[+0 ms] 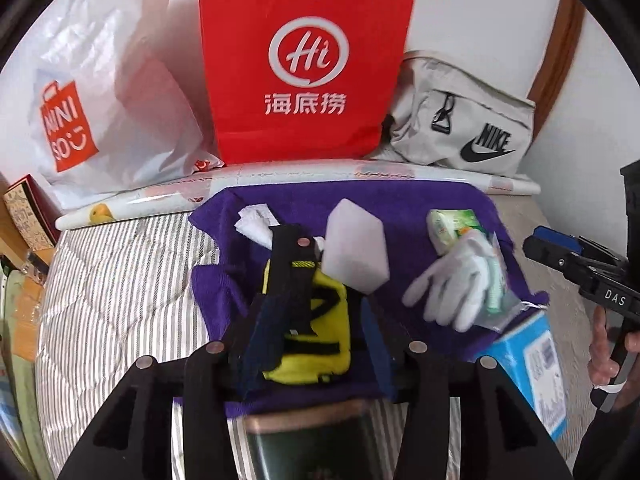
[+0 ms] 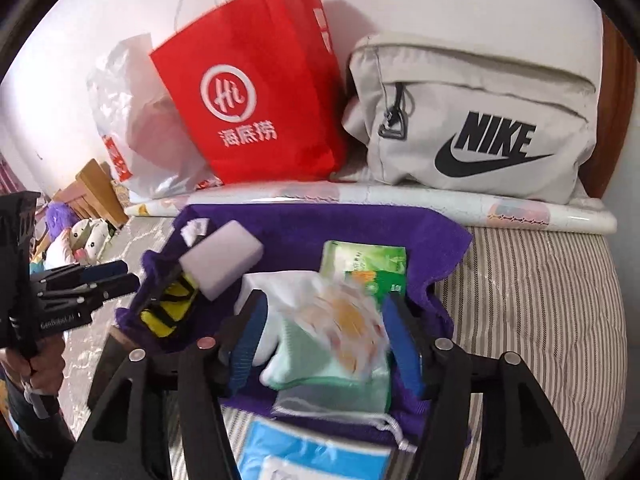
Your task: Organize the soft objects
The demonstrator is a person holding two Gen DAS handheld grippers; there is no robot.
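A purple towel [image 1: 420, 208] lies on the striped bed and carries the soft objects. My left gripper [image 1: 316, 320] is open with its jaws on either side of a yellow-and-black pouch [image 1: 316, 344]; a black strap [image 1: 290, 276] runs up over it. A white sponge block [image 1: 356, 252] leans beside it. My right gripper [image 2: 324, 336] is open around a clear pouch with a mint-green cloth [image 2: 336, 352], lying on white gloves [image 2: 272, 292] and a green packet [image 2: 364, 260]. The gloves [image 1: 452, 288] and the packet [image 1: 452, 224] also show in the left wrist view.
A red paper bag [image 1: 304, 60], a white Miniso plastic bag [image 1: 80, 112] and a grey Nike bag [image 2: 476, 120] stand along the wall behind a rolled mat [image 2: 480, 204]. A blue-and-white box [image 1: 532, 368] lies at the towel's near edge. Plush toys [image 2: 80, 236] sit far left.
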